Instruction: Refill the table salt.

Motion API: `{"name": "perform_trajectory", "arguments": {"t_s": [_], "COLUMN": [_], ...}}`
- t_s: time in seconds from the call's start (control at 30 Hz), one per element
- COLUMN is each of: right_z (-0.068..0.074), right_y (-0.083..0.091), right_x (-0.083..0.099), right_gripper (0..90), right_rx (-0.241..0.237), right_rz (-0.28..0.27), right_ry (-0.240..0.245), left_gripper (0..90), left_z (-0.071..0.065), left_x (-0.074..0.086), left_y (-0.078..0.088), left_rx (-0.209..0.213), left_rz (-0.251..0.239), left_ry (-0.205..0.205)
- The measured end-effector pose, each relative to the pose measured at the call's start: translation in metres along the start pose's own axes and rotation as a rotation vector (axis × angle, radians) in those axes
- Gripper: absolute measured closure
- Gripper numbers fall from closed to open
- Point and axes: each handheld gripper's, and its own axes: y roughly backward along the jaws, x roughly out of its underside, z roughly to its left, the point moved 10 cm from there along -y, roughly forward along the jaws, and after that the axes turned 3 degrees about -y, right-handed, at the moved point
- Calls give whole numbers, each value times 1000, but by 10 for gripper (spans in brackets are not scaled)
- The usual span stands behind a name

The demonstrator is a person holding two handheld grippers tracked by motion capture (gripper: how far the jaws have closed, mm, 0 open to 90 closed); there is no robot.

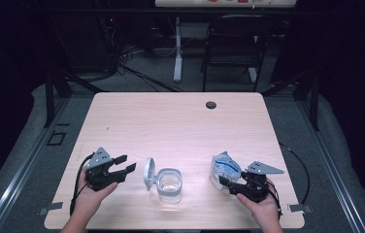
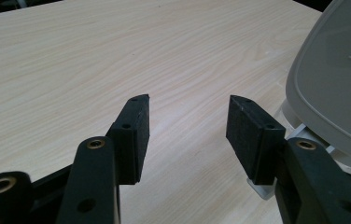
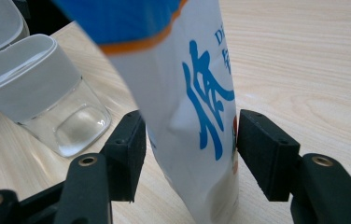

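The white-and-blue pouch (image 3: 187,107) stands upright on the table (image 1: 171,121) between the right claw's (image 3: 190,140) parted jaws, unclamped, right of the open container (image 1: 170,184), while the left claw (image 2: 187,121) gapes empty beside its lid (image 1: 149,172).

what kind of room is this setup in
Probably a lab or recording workspace, not a home: a lone light-wood table stands on grey carpet, with loose cables running behind it and a black folding chair at a second desk.
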Motion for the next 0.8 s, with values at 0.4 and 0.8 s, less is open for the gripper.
{"name": "perform_trajectory", "arguments": {"t_s": [0.4,0.8], "right_z": [-2,-4], "right_y": [-10,-18], "right_x": [9,16], "right_gripper": [374,339], "right_rx": [-11,-24], "right_rz": [5,26], "right_ry": [-19,-63], "left_gripper": [501,501], "left_z": [0,1], "left_x": [-1,-1], "left_y": [1,1], "left_rx": [-1,-2], "left_rz": [-3,-3], "left_ry": [-2,-4]}}
